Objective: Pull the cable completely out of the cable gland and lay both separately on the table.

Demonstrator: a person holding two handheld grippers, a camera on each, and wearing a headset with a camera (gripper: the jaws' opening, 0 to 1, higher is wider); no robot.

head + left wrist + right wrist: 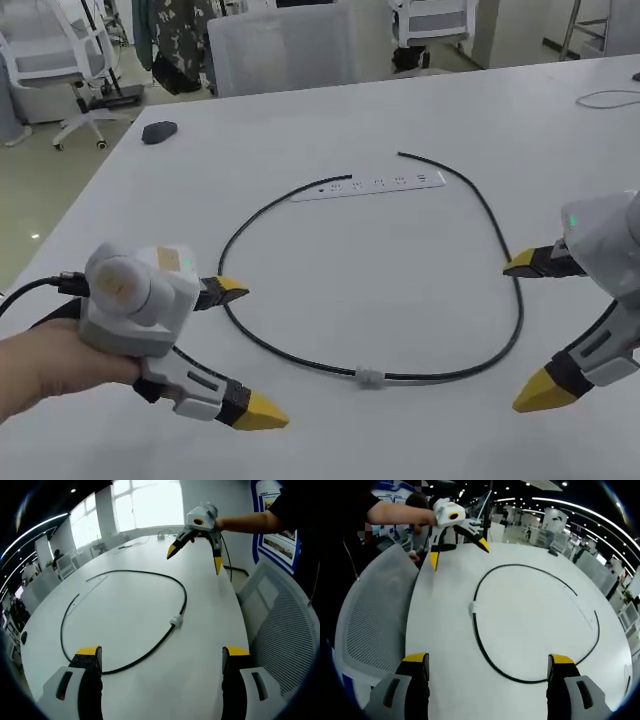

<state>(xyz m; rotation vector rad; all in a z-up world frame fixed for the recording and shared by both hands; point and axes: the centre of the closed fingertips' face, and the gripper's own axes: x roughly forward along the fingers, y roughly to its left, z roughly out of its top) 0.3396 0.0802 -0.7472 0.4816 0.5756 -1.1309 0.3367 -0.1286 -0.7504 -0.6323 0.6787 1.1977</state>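
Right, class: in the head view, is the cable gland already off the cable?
No, the white cable gland sits threaded on the black cable, at the near side of its loop.

The white table (400, 260) is carrying a black cable (519, 310) lying in a wide open loop, with a small pale gland (369, 377) sitting on its near stretch. A white power strip (370, 185) is lying at the loop's far side, a dark mouse (158, 131) is resting near the far left edge, and a thin grey cord (605, 98) is curling at the far right.
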